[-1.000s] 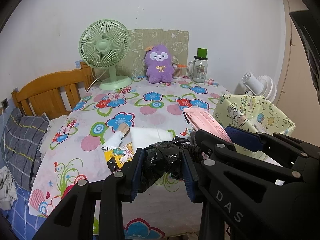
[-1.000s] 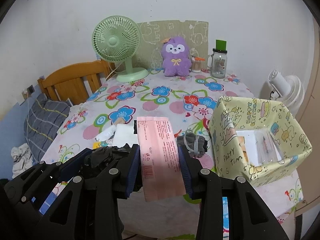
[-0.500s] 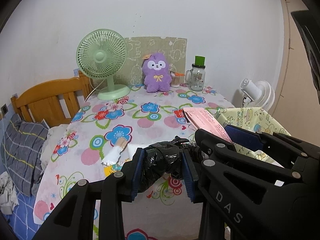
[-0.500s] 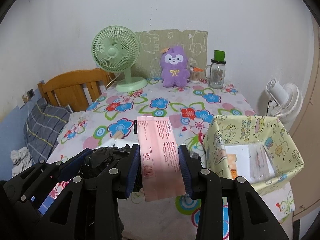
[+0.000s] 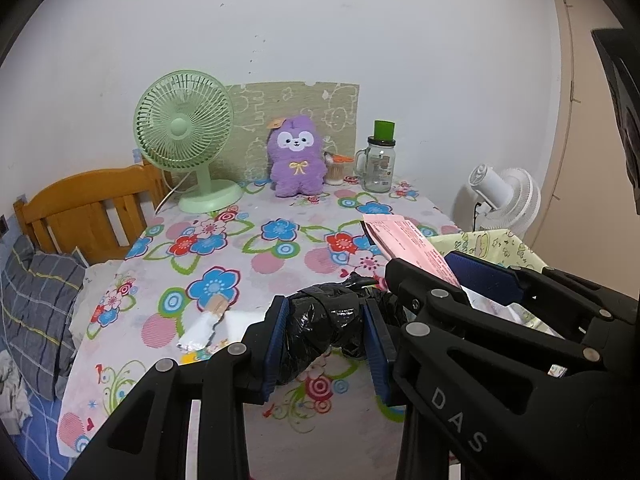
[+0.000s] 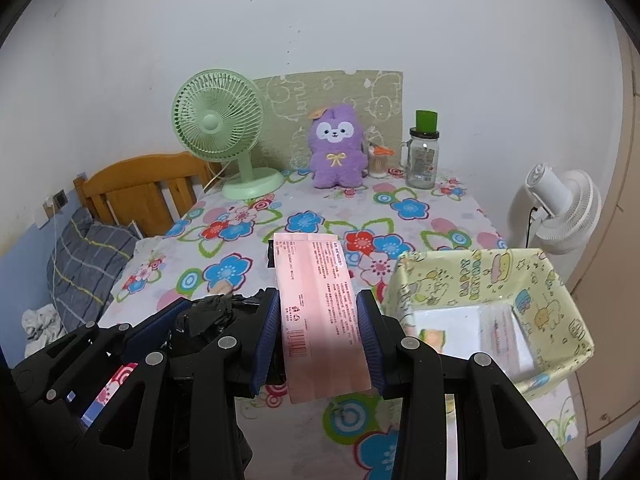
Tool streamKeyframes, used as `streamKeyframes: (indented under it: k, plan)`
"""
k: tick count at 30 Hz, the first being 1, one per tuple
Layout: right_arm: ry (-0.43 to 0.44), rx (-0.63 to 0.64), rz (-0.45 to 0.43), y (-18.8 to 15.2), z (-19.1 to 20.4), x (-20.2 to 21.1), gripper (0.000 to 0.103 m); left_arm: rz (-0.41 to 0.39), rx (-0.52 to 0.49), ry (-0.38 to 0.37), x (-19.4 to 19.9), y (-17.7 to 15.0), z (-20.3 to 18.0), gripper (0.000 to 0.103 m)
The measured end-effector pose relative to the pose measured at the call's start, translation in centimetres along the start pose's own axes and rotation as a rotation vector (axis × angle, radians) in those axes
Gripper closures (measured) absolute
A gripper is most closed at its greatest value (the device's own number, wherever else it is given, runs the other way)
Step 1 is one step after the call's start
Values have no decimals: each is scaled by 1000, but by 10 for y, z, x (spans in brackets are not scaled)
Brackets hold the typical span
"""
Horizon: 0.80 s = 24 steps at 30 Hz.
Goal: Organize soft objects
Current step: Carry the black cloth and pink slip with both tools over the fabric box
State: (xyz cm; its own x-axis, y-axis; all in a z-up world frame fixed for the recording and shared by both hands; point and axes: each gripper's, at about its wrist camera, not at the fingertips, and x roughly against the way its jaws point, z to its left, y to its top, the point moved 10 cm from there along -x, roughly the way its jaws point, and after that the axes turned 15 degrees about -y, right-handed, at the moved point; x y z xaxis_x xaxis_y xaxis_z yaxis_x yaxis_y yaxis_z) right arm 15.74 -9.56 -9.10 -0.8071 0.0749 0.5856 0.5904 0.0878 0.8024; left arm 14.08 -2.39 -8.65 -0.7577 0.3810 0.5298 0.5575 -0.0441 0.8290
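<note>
My left gripper (image 5: 326, 338) is shut on a crumpled black plastic bag (image 5: 320, 326), held above the near edge of the flowered table (image 5: 240, 248). My right gripper (image 6: 320, 336) is shut on a flat pink packet (image 6: 320, 308); the packet also shows in the left wrist view (image 5: 412, 248). The two grippers are side by side, the left one (image 6: 160, 344) visible in the right wrist view with the black bag (image 6: 208, 314). A yellow patterned box (image 6: 492, 280) stands at the table's near right, with flat white and clear packets inside.
A green fan (image 5: 184, 136), purple plush toy (image 5: 296, 160), small cup and glass jar (image 5: 380, 164) stand at the table's back. A white wrapper and other small packets (image 5: 200, 328) lie near the front left. A wooden bed with a grey pillow (image 5: 36, 300) is left; a white fan (image 6: 560, 208) is right.
Both grippers have pulled back and risen from the table, keeping the black bag and the pink packet; the table objects look farther away.
</note>
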Motion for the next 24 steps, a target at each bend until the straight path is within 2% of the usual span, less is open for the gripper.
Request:
streamKeyframes:
  k: [11, 24]
  plan:
    - [0, -27, -19, 9, -36, -2, 60, -2, -43, -3, -14, 13, -30, 66]
    - [-28, -61, -24, 10, -83, -7, 60, 10, -86, -44, -37, 20, -72, 66]
